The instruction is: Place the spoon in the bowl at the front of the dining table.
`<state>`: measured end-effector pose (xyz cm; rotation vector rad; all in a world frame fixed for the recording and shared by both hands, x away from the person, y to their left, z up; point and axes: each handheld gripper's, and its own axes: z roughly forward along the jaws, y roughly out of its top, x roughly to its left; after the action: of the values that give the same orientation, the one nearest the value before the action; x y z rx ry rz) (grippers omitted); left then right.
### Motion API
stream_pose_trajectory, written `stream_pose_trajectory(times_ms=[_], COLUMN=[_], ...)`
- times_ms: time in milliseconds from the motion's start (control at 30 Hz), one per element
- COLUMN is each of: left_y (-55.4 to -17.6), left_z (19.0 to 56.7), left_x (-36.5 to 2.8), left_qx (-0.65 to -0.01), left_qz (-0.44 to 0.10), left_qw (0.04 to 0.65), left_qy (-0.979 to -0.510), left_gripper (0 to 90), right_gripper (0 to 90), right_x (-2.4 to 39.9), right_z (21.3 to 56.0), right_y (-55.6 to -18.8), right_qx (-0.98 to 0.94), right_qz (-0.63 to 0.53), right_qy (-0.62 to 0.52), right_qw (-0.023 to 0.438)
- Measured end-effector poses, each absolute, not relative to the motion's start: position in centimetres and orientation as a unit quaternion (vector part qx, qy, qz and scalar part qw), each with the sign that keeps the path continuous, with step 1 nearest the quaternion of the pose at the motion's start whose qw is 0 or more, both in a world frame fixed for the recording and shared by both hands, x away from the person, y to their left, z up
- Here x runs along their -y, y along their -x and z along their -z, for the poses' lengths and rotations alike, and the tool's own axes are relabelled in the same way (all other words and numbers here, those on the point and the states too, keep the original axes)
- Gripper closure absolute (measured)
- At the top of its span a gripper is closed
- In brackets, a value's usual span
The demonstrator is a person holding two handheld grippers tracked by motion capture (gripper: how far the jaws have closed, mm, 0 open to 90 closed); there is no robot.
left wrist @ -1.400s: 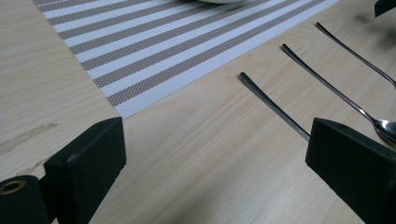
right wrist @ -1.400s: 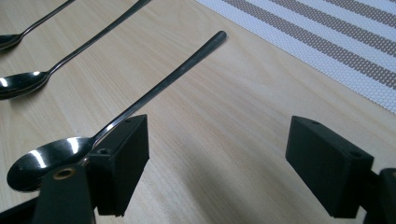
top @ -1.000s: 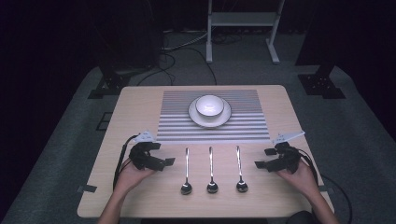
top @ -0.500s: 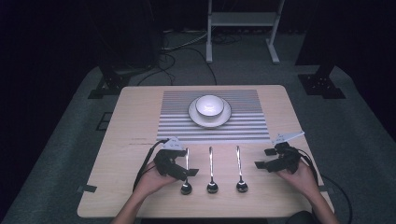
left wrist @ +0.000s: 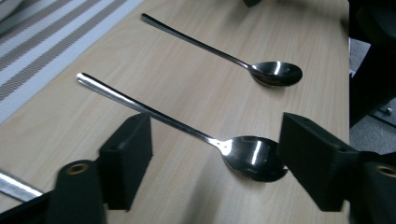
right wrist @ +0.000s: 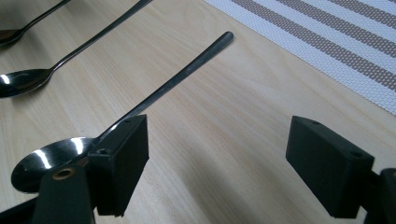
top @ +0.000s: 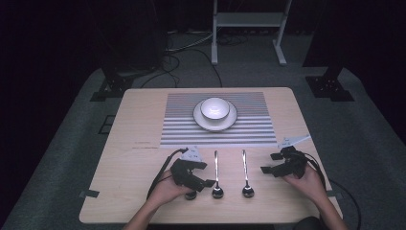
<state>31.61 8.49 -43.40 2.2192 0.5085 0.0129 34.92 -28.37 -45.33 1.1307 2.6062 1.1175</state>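
The pick-up has barely begun: all three spoons lie flat on the surface, well apart from the bowl. The left gripper, whose jaws have just been closing, brackets the middle spoon without pressing it. The right gripper rests open.

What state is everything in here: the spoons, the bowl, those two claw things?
Left gripper: jaws just been closing, apart; a spoon seen between, ungripped.
Right gripper: open, empty.
Spoons: three, flat on table.
Bowl: upright on plate.
Plate: on striped mat.
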Motion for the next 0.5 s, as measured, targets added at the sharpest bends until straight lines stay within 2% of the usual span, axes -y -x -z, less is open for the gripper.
stream_pose_trajectory(times_ms=[133,500], left_y=[-31.2,-30.2], left_z=[43.6,44.2], left_x=[-8.0,-6.4], left_qx=[-0.184,-0.145], left_qz=[-0.003,0.008], left_qw=[0.410,0.392], left_qy=[-0.893,-0.908], left_gripper=[39.7,62.3], right_gripper=[19.9,20.0], right_x=[28.3,28.0], right_z=[45.3,45.4], right_y=[-34.9,-35.0], right_qx=[-0.854,-0.857], right_qz=[-0.365,-0.362], right_qy=[-0.368,-0.364], right_qw=[0.044,0.039])
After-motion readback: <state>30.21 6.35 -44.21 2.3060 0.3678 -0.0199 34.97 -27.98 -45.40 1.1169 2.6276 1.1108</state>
